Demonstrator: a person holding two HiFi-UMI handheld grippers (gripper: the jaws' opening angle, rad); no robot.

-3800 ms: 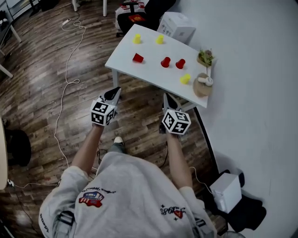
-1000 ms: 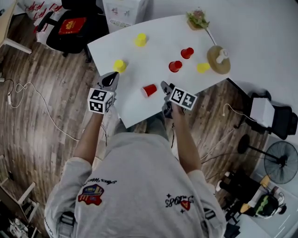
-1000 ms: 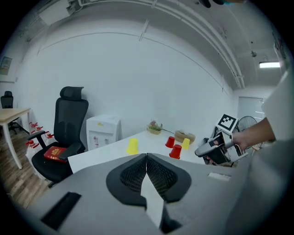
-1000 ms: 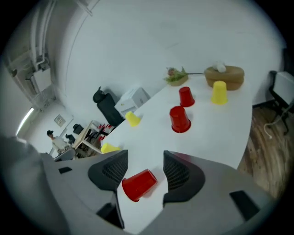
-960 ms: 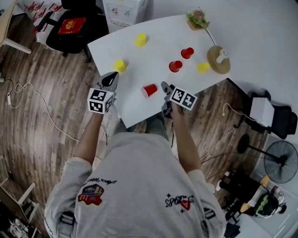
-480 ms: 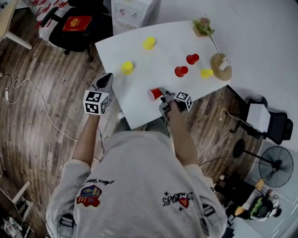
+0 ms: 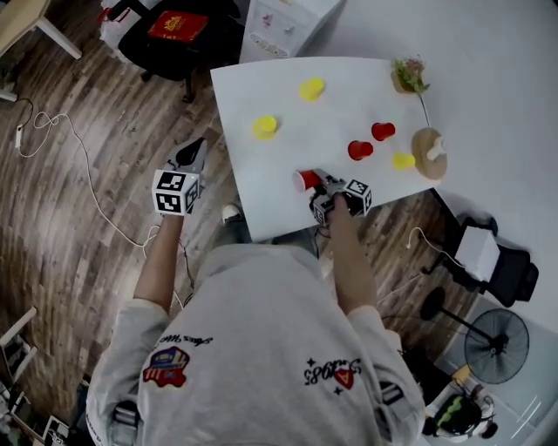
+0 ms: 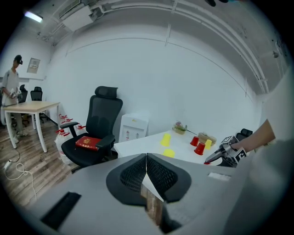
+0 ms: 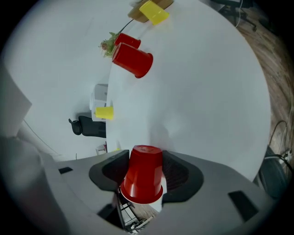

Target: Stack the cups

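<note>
A red cup [image 7: 303, 180] lies on its side near the front edge of the white table [image 7: 261, 205]. My right gripper [image 7: 324, 185] is shut on the red cup [image 9: 144, 176]; its jaws have just been closing, and the pads now press on both sides of the cup. Two more red cups [image 7: 359, 150] [image 7: 382, 131] and three yellow cups [image 7: 265, 126] [image 7: 310, 88] [image 7: 402, 160] stand upside down on the table. My left gripper [image 7: 193, 155] hangs over the floor left of the table, jaws shut and empty [image 8: 146, 158].
A small plant [image 7: 408, 74] and a round wooden stand [image 7: 429, 150] sit at the table's right edge. A black office chair [image 8: 94, 133] with a red book and a white cabinet [image 7: 283, 17] stand beyond the table. Cables lie on the wooden floor.
My right gripper has rolled and sunk onto the lying red cup, which now sits between its jaws. My left gripper has drifted away from the table's left edge.
</note>
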